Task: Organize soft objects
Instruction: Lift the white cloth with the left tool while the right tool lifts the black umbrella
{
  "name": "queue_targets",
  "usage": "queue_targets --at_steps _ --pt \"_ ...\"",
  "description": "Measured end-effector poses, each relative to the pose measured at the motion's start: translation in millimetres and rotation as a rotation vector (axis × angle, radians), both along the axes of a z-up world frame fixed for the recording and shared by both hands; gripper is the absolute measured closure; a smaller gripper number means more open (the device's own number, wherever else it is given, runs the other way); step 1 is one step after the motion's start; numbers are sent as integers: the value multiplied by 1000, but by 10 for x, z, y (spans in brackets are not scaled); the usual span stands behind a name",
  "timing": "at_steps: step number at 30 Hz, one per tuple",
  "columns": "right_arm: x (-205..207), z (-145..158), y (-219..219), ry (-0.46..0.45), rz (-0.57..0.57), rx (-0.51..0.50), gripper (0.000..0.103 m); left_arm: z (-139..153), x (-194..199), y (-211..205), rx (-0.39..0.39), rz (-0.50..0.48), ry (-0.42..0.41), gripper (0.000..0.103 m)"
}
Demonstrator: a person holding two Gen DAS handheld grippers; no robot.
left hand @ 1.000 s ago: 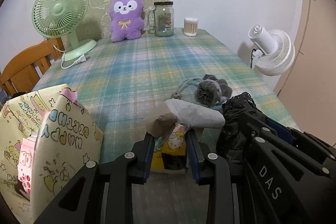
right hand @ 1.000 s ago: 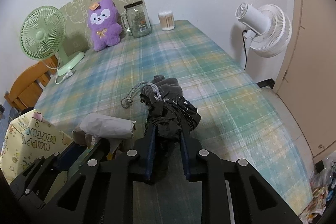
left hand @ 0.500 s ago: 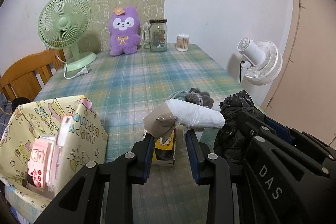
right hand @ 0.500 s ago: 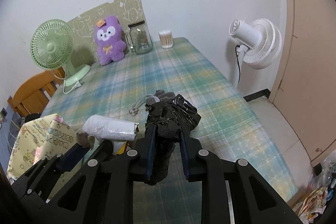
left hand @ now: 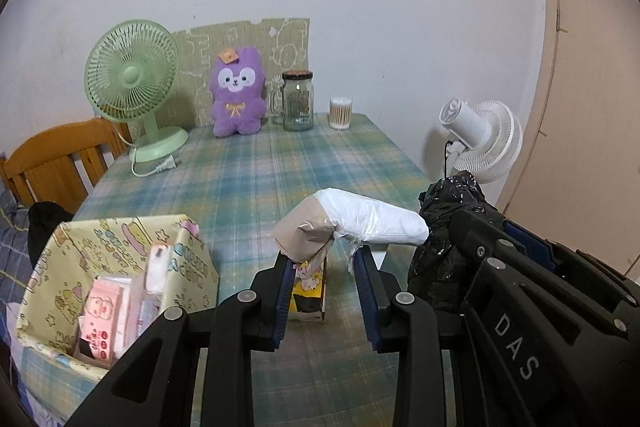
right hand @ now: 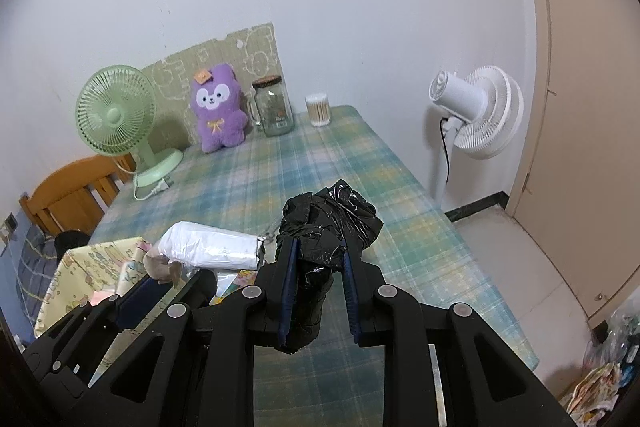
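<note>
Left wrist: left gripper (left hand: 324, 269) pinches a white roll (left hand: 372, 221) with a brown end, held above the plaid table (left hand: 256, 179), beside a yellow bag (left hand: 116, 251) at lower left. Right wrist: right gripper (right hand: 318, 267) is clamped on a black bundle (right hand: 328, 227), lifted over the table's near end, white roll just to its left.

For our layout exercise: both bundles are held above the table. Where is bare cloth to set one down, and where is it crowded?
Free: the wide plaid middle of the table, between the green fan and the right edge. Crowded: the back row of purple plush, jar and swab tub, and the near-left corner by the yellow gift bag.
</note>
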State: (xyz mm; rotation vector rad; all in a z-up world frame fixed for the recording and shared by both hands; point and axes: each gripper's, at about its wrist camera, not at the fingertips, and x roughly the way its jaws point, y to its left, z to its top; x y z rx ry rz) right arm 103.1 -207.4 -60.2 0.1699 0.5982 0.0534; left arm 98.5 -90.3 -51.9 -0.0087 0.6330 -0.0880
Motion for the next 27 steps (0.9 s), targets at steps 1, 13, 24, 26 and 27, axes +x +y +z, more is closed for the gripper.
queue_targets --at_steps 1,13,24,26,27 --pt "-23 30 5 -6 1 -1 78 29 -22 6 1 0 -6 73" --pt "-257 340 54 -72 -2 -13 78 311 -205 76 -2 -4 -75 73" --pt "-329 452 201 -97 2 -27 78 384 -294 213 -7 -7 -100 73" --pt "-333 466 246 -99 6 -30 78 395 -303 259 -6 -6 -103 73" --pt "-334 472 273 -100 9 -31 78 396 -302 276 -5 -5 -103 73"
